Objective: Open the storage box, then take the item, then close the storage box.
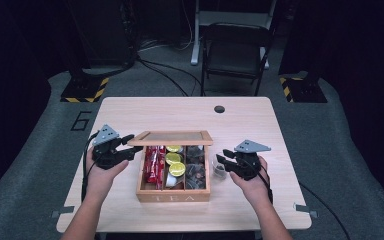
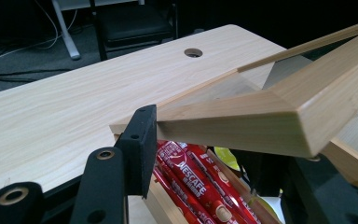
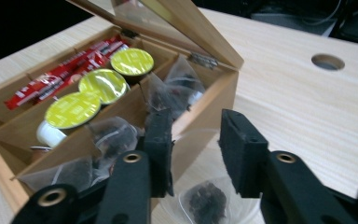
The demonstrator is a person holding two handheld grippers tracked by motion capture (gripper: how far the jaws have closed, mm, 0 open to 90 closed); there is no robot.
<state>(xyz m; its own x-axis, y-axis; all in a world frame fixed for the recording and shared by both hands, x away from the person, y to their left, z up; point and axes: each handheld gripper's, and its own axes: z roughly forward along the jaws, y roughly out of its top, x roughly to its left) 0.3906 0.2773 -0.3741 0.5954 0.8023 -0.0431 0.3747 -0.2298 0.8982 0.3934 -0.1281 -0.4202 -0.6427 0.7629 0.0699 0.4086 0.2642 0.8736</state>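
Lid [image 1: 172, 138] of the tea box [image 1: 173, 196] is raised, left gripper [image 2: 205, 154] fingers clamping its left edge; right gripper [image 3: 196, 149] fingers gape over a teabag [image 3: 207, 203] in a clear cup [image 1: 219, 170] right of the box; closing seemingly remains.

- High view: fixed above the near edge, facing forward and down; whole worktop [image 1: 260, 120] in frame, floor and a chair [image 1: 236, 50] beyond.
- Left gripper view: rides low, looks along its own jaws, very near the tea box [image 2: 279, 116] lid corner (far worktop edge behind).
- Right gripper view: also close, looks over its jaws into the tea box [image 3: 121, 93] compartments.
- Shared by all three: tea box [image 1: 174, 172], worktop hole [image 1: 219, 109].
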